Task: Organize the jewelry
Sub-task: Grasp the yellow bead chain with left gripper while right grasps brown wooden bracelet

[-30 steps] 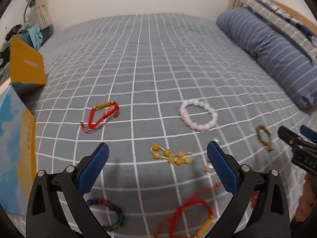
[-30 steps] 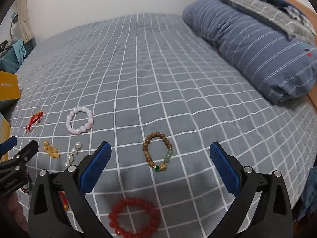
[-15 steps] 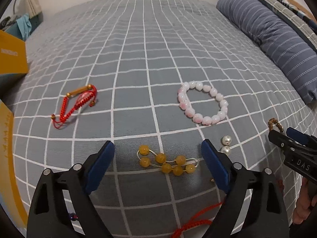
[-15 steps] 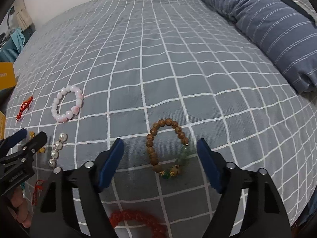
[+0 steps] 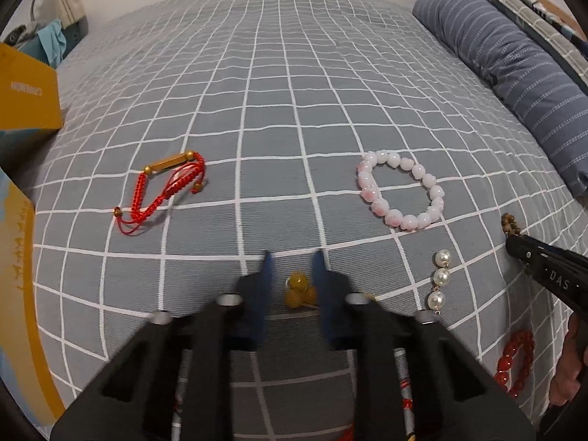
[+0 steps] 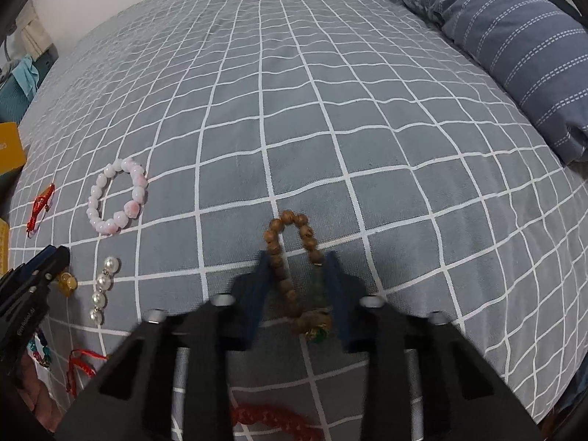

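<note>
Jewelry lies on a grey checked bed (image 5: 279, 117). My left gripper (image 5: 292, 262) has closed on the amber bead bracelet (image 5: 299, 290), bunched between its blue pads. My right gripper (image 6: 297, 261) has closed on the brown wooden bead bracelet (image 6: 290, 257) with green beads, squeezed narrow between its pads. A pink-white bead bracelet (image 5: 400, 193), also in the right wrist view (image 6: 117, 194), lies beyond. A red cord bracelet with a gold tube (image 5: 161, 187) lies to the left. A pearl strand (image 5: 441, 281) lies between the grippers, also in the right wrist view (image 6: 103, 286).
A red bead bracelet (image 5: 514, 360) lies near the right hand, partly under my right gripper (image 6: 272, 417). Yellow boxes (image 5: 25, 92) stand at the bed's left edge. A striped blue bolster (image 6: 514, 47) lies along the right side. More cord bracelets (image 6: 79, 367) lie at lower left.
Both grippers moved down and forward onto the bed and their jaws closed in, the left around the amber beads, the right around the wooden bead bracelet, which got squeezed narrow.
</note>
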The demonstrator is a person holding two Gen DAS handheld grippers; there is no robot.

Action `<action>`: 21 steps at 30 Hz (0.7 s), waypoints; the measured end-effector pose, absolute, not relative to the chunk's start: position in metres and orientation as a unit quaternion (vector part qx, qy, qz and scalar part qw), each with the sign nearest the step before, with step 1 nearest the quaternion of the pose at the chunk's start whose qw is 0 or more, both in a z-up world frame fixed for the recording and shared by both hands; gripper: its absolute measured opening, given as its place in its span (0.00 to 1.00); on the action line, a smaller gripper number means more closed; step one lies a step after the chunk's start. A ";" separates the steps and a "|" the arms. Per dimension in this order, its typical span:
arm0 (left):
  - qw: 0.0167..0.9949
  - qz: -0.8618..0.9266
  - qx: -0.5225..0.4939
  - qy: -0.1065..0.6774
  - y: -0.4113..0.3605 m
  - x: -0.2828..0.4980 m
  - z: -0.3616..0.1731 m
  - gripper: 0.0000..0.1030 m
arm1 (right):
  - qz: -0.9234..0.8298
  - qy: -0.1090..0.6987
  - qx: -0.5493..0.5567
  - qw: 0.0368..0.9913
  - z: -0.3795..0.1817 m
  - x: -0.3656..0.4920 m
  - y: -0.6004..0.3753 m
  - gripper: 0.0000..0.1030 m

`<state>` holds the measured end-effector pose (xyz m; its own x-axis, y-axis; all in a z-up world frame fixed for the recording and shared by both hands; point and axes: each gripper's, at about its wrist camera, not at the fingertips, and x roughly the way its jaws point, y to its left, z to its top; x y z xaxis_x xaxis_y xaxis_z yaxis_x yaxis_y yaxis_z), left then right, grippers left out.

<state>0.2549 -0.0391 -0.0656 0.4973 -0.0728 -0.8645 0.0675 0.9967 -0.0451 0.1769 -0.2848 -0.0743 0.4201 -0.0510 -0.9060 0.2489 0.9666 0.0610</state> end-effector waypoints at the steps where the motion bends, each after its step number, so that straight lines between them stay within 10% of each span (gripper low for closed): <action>1: 0.864 -0.046 -0.010 0.502 -0.036 0.256 -0.065 0.09 | -0.090 0.530 0.096 0.838 -0.074 0.180 -0.284 0.11; 21: 0.872 -0.077 -0.024 0.483 -0.027 0.245 -0.031 0.09 | -0.076 0.493 0.088 0.862 -0.048 0.170 -0.266 0.07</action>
